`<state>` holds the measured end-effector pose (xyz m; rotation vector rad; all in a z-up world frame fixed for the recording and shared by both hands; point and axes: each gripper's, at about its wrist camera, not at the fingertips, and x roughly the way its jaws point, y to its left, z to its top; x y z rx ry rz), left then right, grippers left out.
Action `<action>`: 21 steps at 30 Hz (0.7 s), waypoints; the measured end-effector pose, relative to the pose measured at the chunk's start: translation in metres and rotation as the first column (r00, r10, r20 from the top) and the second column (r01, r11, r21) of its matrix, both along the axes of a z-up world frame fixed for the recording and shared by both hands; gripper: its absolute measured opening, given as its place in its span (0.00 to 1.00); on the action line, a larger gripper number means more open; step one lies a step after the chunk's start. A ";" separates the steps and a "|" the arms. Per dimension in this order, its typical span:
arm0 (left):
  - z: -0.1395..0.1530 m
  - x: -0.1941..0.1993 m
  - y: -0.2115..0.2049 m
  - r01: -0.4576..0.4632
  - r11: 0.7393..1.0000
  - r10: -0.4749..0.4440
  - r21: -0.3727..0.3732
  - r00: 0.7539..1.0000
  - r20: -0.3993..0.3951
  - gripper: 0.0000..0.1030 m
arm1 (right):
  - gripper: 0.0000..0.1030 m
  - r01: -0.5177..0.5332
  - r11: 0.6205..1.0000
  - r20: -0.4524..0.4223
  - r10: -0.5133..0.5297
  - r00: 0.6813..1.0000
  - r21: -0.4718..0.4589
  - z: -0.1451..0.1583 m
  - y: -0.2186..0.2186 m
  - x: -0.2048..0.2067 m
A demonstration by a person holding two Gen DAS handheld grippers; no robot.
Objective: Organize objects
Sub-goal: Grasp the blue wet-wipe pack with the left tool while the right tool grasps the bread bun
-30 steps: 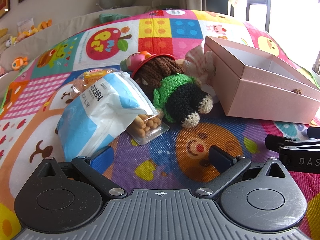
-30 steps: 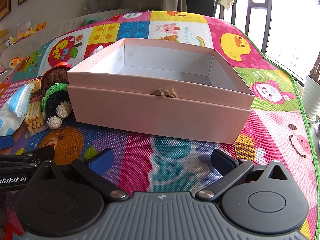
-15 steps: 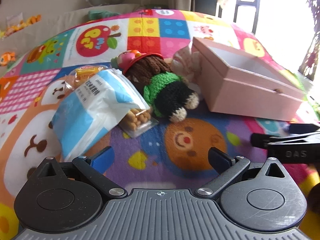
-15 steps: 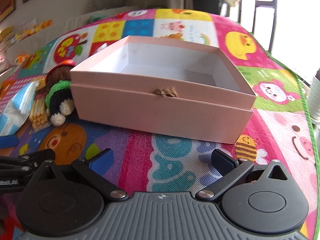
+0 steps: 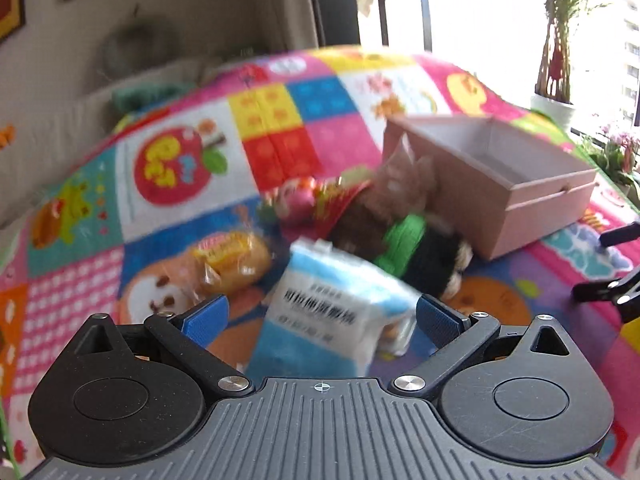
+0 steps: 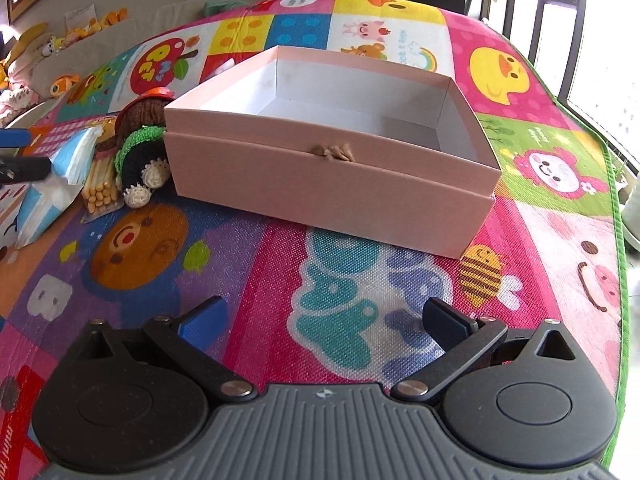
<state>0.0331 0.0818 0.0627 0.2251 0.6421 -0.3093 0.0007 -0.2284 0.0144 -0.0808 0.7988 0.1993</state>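
Pink box (image 6: 328, 184) empty, white inside, tan knot front; left gripper (image 5: 320, 316), right gripper (image 6: 322, 320) spread apart.

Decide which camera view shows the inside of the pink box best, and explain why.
The right wrist view: the pink box sits centred and sharp, its white floor and inner walls showing, nothing inside. The left wrist view shows the box blurred, off to the right and at an angle, with only part of its interior visible.

A pink box (image 6: 328, 184) sits open and empty on the mat. Beside its left wall lie a crocheted doll (image 5: 404, 240), a blue-white packet (image 5: 332, 320) (print blurred), biscuit sticks (image 6: 100, 192) and a wrapped bun (image 5: 232, 260).
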 end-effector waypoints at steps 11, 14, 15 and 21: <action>-0.023 -0.006 0.037 -0.140 0.957 0.119 -0.253 0.988 -0.096 0.54 | 1.00 -0.281 0.955 0.130 0.291 0.948 -0.092 0.063 0.070 0.007; -0.013 -0.027 0.053 -0.214 0.942 0.201 -0.257 0.977 -0.073 0.54 | 1.00 -0.378 0.923 0.153 0.385 0.910 -0.071 0.084 0.116 0.037; -0.009 -0.033 0.059 -0.240 0.936 0.230 -0.256 0.971 -0.069 0.54 | 1.00 -0.407 0.912 0.147 0.410 0.900 -0.054 0.087 0.134 0.052; 0.002 -0.071 0.100 -0.342 0.896 0.336 -0.283 0.939 -0.072 0.54 | 1.00 -0.478 0.876 0.095 0.482 0.871 -0.064 0.059 0.246 0.125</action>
